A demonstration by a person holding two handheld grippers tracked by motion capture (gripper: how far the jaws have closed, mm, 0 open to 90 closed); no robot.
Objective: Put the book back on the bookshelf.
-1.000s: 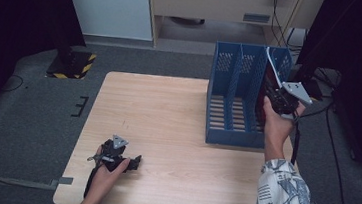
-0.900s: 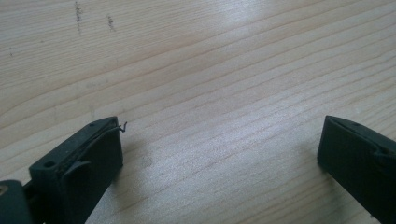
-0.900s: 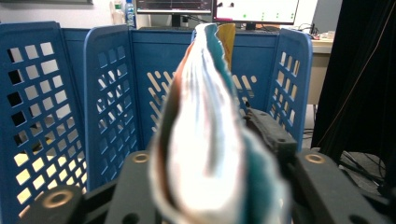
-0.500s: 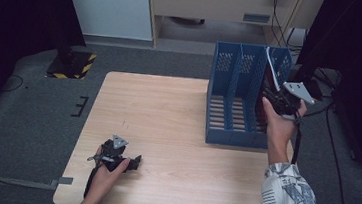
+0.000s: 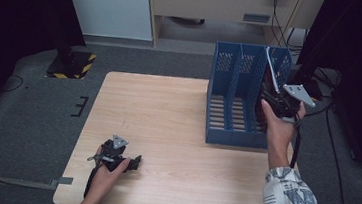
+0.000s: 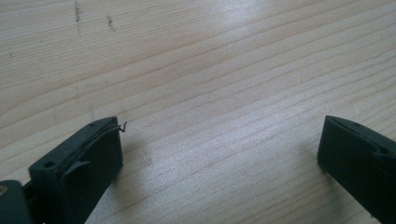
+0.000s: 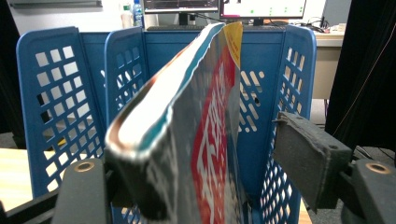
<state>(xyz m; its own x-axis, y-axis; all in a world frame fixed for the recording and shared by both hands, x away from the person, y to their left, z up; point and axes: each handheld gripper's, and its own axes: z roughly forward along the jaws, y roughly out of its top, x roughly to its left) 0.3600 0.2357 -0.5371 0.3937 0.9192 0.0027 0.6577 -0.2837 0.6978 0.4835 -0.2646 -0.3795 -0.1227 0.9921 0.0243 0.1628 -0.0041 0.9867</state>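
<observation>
A blue file rack with three compartments stands on the right side of the wooden table. A thin magazine with a red cover leans upright in its rightmost compartment. My right gripper is at that compartment. In the right gripper view the magazine stands between the jaws of the gripper in front of the rack. The jaws have just been opening, and the right pad stands clear of the cover. My left gripper lies on the table near the front left, its jaws wide apart over bare wood.
Behind the table stand a white panel and a beige cabinet. A yellow-and-black striped base sits on the grey floor at the left. Cables run along the floor to the right of the rack.
</observation>
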